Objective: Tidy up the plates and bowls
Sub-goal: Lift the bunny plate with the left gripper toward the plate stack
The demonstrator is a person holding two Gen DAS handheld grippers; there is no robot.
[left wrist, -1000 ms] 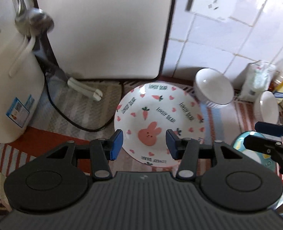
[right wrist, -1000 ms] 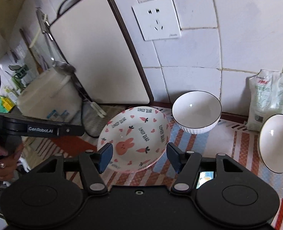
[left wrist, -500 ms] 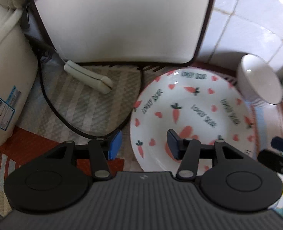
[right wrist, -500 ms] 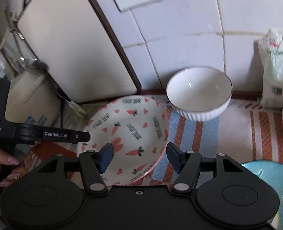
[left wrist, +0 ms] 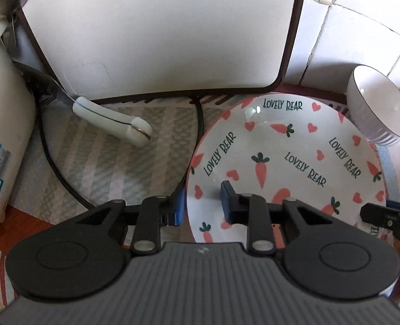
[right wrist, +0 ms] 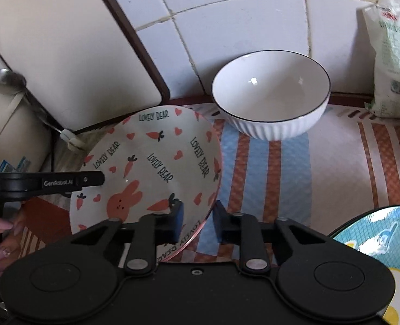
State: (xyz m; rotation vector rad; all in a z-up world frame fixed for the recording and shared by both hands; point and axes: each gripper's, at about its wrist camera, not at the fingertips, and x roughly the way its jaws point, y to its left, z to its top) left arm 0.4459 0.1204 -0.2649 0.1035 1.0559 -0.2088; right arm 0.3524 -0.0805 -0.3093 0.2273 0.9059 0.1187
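Note:
A white plate with pink carrots, hearts, a rabbit and "LOVELY BEAR" lettering [left wrist: 294, 157] lies on the striped mat; it also shows in the right wrist view [right wrist: 151, 168]. My left gripper [left wrist: 202, 205] is open, its jaws straddling the plate's left rim. My right gripper [right wrist: 198, 223] is open, its jaws straddling the plate's near right rim. A white ribbed bowl with a dark rim [right wrist: 270, 94] stands behind the plate by the wall, also in the left wrist view [left wrist: 378, 108].
A white cutting board [left wrist: 159, 32] leans on the tiled wall. A white appliance [left wrist: 2, 135], its black cord and a white-handled utensil [left wrist: 113, 124] sit left. A blue patterned plate [right wrist: 373, 241] lies at right, a bag [right wrist: 392, 54] behind it.
Both grippers moved forward and down onto the carrot plate, from above it to straddling its rim on opposite sides. The plate has not moved.

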